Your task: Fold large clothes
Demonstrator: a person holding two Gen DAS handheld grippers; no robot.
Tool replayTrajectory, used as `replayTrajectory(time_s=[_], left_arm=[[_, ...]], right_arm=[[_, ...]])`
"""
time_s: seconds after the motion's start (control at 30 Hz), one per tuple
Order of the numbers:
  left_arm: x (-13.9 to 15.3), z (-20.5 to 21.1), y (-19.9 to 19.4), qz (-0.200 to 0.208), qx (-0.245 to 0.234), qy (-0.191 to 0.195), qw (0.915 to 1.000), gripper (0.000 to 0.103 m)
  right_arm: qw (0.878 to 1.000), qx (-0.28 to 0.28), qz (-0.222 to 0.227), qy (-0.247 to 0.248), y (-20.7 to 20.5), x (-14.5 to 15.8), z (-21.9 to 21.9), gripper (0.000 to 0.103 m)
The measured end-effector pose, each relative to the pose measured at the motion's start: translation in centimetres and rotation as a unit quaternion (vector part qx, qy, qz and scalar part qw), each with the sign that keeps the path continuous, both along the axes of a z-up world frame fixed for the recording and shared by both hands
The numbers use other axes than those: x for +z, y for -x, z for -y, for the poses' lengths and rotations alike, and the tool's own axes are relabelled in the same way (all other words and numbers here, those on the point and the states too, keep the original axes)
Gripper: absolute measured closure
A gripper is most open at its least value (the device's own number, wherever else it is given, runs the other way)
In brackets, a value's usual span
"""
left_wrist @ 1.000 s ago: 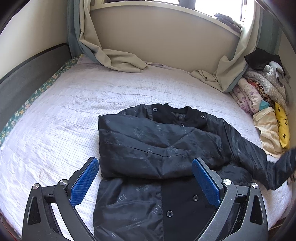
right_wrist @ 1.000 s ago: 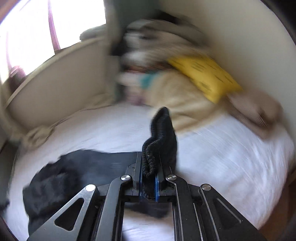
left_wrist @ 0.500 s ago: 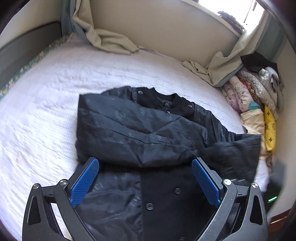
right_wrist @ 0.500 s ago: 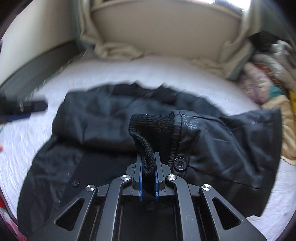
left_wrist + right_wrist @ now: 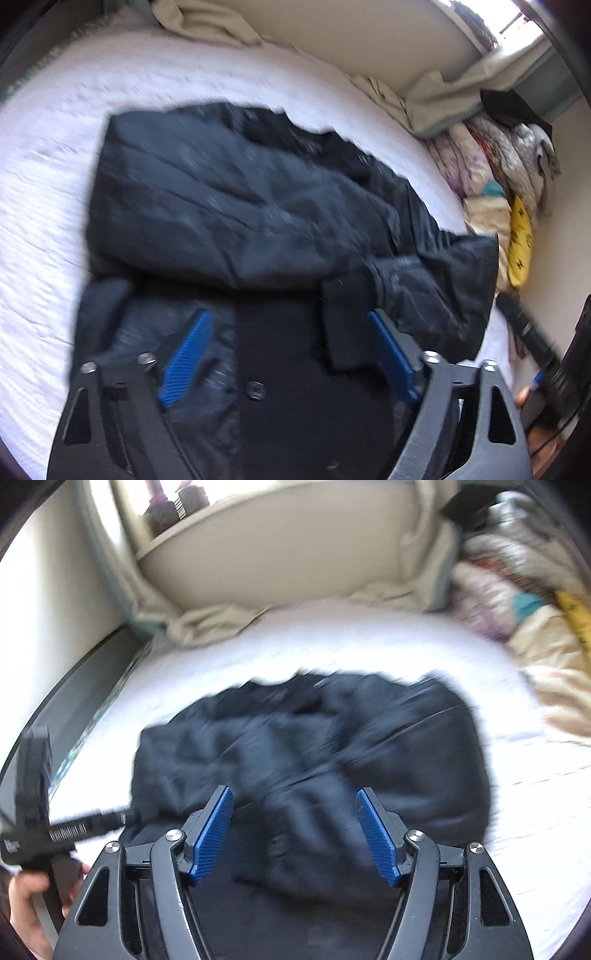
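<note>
A large black jacket lies flat on the white bed, both sleeves folded in across its front. The knit cuff of the right sleeve rests on the button placket. My left gripper is open and empty, low over the jacket's lower front. My right gripper is open and empty above the folded sleeve. The jacket also shows in the right wrist view, blurred. The left gripper's body shows at that view's left edge.
A pile of folded bedding and clothes with a yellow item lies at the bed's right side. Beige curtains drape onto the far edge under the window. A dark headboard runs along the left.
My right gripper has opened and let go of the sleeve cuff, which now lies across the jacket front. My left gripper has moved closer over the jacket.
</note>
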State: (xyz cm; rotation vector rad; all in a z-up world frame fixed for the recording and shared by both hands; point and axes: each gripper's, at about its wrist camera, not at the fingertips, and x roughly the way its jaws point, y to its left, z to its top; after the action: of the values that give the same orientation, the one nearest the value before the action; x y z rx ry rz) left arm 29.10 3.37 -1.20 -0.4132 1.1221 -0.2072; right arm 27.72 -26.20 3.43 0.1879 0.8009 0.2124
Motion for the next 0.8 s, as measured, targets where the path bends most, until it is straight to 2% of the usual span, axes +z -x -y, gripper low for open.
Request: replayTrajectory(time_s=[0.07, 0.13, 0.23, 0.33, 0.4, 0.47, 0.5, 0.53, 0.67, 0.8], left_arm=[[-1.3, 1.2, -0.3, -0.02, -0.018, 0.019, 0.9995, 0.028], [-2.7, 2.2, -0.8, -0.039, -0.025, 0.037, 0.9982, 0.029], [-4.4, 3.1, -1.5, -0.059, -0.024, 0.064, 0.9959, 0.03], [-6.0, 3.7, -2.1, -0.078, -0.018, 0.095, 0.9922, 0.036], [-6.8, 4.0, -2.3, -0.085, -0.017, 0.109, 0.9903, 0.044], [-7.1, 4.3, -2.4, -0.082, -0.019, 0.105, 0.9909, 0.065], [-7.2, 4.5, -2.5, -0.078, -0.023, 0.101, 0.9916, 0.073], [-7.1, 4.7, -2.5, -0.076, -0.028, 0.098, 0.992, 0.09], [-6.0, 4.8, -2.2, -0.06, -0.039, 0.091, 0.9932, 0.098], [-2.1, 3.3, -1.1, -0.017, -0.039, 0.088, 0.9952, 0.099]], right_arm=[[1.0, -0.018, 0.004, -0.009, 0.0, 0.5, 1.8, 0.035], [0.999, -0.037, 0.001, -0.028, -0.3, 0.8, 3.8, 0.035], [0.998, -0.048, -0.006, -0.037, 0.0, 0.8, 5.5, 0.035], [0.997, -0.052, -0.014, -0.049, 0.2, 0.6, 6.7, 0.035], [0.997, -0.056, -0.018, -0.053, 0.5, 0.8, 7.7, 0.035], [0.996, -0.062, -0.022, -0.055, 0.3, 0.4, 8.2, 0.035], [0.996, -0.066, -0.025, -0.056, 0.2, 0.3, 8.6, 0.035], [0.996, -0.068, -0.029, -0.058, 0.2, 0.2, 8.9, 0.034], [0.993, -0.076, -0.046, -0.075, -0.1, -0.4, 9.8, 0.033], [0.99, -0.093, -0.052, -0.092, -0.1, -0.6, 11.2, 0.033]])
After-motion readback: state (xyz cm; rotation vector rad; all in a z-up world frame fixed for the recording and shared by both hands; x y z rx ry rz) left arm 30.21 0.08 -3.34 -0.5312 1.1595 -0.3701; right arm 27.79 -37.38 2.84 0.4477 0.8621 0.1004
